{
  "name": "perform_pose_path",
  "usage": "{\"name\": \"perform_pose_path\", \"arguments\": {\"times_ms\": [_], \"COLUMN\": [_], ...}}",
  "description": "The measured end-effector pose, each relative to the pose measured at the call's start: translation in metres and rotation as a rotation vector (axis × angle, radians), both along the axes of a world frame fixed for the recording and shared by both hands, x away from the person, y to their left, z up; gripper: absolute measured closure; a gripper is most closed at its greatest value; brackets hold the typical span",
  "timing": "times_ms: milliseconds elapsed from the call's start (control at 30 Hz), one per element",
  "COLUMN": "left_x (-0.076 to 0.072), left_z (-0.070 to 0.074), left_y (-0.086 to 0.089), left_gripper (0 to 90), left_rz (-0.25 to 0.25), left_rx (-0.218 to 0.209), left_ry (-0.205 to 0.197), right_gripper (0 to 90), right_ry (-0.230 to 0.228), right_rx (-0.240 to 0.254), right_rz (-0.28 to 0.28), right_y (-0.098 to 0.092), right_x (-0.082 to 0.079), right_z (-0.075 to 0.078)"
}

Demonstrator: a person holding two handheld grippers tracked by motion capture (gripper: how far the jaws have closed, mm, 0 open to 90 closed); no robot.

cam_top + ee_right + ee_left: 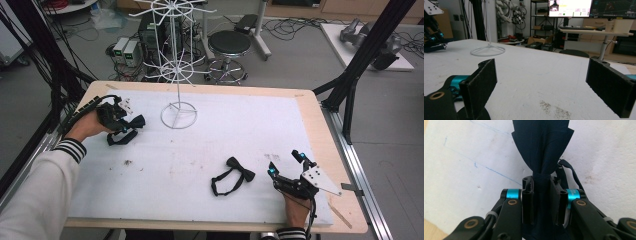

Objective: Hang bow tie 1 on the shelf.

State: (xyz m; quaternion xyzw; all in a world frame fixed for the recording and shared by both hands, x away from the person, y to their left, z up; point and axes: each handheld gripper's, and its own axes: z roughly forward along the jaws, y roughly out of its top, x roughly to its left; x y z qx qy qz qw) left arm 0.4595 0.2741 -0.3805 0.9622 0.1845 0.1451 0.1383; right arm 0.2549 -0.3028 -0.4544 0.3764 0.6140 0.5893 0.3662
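The dark navy fabric bow tie (pixel 541 147) sits pinched at its knot in my left gripper (pixel 121 121), apparently just above the white foam mat (pixel 200 150). My right gripper (pixel 286 164) rests open, beside 1 black bow tie (pixel 233 179).

- A white wire display stand (pixel 178 60) with a round ring base stands near the far edge of the white foam sheet (pixel 260 125), left of its middle.
- A second black fabric bow tie (pixel 233 176) with its strap lies near the near edge, right of centre.
- A black round stool (pixel 229 44) stands on the floor beyond the wooden table (pixel 320 150).
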Motion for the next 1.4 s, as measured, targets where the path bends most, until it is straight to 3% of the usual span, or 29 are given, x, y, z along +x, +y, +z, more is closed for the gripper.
{"name": "perform_pose_path", "arguments": {"times_ms": [67, 267, 333, 600, 1067, 1400], "left_x": [-0.003, -0.013, -0.016, -0.030, -0.045, -0.054], "left_z": [0.003, 0.013, 0.018, 0.035, 0.050, 0.061], "left_y": [0.000, 0.005, 0.007, 0.011, 0.010, 0.005], "left_gripper": [74.8, 74.8, 74.8, 74.8, 74.8, 74.8], "left_rz": [0.009, 0.048, 0.044, 0.045, 0.040, 0.034], "left_rx": [-0.013, -0.115, -0.121, -0.222, -0.364, -0.523], "left_ry": [-0.010, -0.060, -0.080, -0.146, -0.181, -0.209], "right_gripper": [9.3, 9.3, 9.3, 9.3, 9.3, 9.3], "right_ry": [0.000, 0.001, -0.002, 0.000, 0.002, 0.003], "right_rx": [0.001, 0.004, 0.004, 0.004, 0.008, 0.010], "right_rz": [0.001, 0.001, 0.001, 0.001, 0.000, 0.000], "right_y": [0.000, 0.000, 0.000, 0.000, 0.000, 0.000], "right_x": [0.000, 0.000, 0.000, 0.000, 0.000, 0.000], "right_z": [0.000, 0.000, 0.000, 0.000, 0.000, 0.000]}}
